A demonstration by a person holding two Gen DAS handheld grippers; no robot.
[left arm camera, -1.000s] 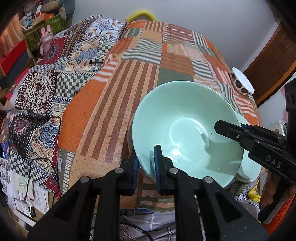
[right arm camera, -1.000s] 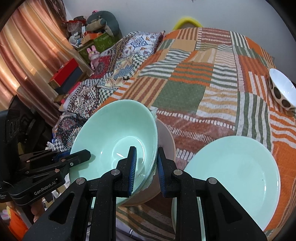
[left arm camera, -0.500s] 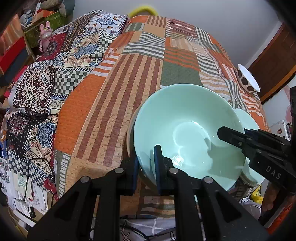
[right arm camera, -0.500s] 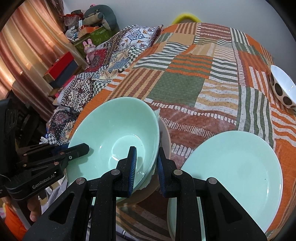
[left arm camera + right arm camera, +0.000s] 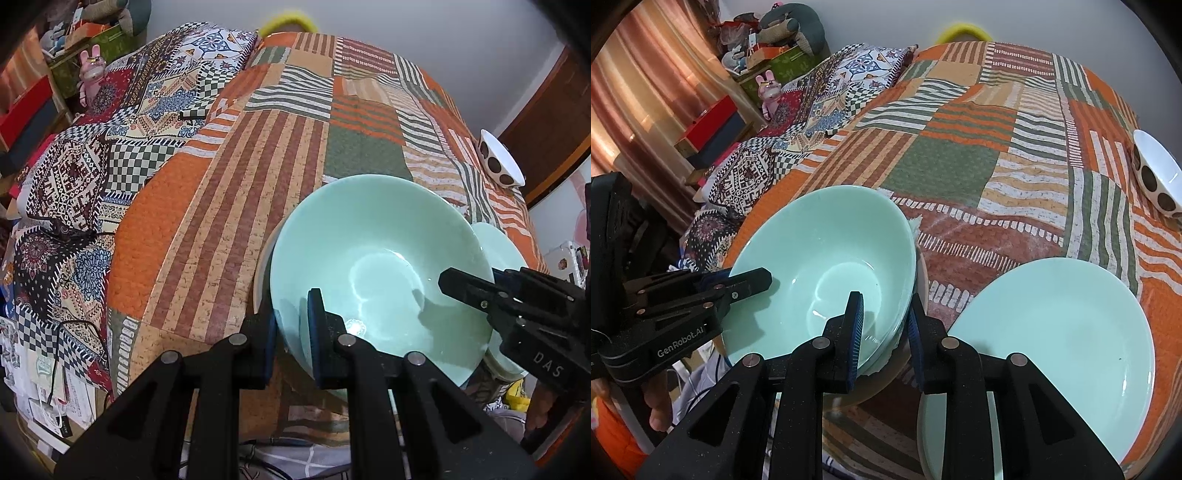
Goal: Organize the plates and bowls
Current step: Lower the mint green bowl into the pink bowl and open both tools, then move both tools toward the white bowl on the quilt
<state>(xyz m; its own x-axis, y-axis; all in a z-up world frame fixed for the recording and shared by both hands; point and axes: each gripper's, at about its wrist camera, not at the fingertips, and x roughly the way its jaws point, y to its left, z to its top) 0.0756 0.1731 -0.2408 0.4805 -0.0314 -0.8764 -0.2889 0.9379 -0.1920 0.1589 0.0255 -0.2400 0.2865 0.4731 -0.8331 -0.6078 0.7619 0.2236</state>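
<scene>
At the near left edge of the bed [image 5: 960,173], your left claw [image 5: 291,325] was clamped on the rim of the mint green bowl [image 5: 373,258], one pad inside the wall and one outside. That bowl sat nested in what looked like another green bowl, with a beige dish [image 5: 923,273] below, all on the patchwork quilt. To finish the stacking well, you needed to let the bowl settle level before letting go, and free one side at a time so it did not rock. On the bowl's other side your right claw [image 5: 884,332] straddled the rim with its jaws opening; the gap was narrow, and the pads appeared just clear of the wall. Beside the stack lay the mint green plate [image 5: 1060,332], and the spotted bowl [image 5: 1156,177] stood well apart at the far right edge.
</scene>
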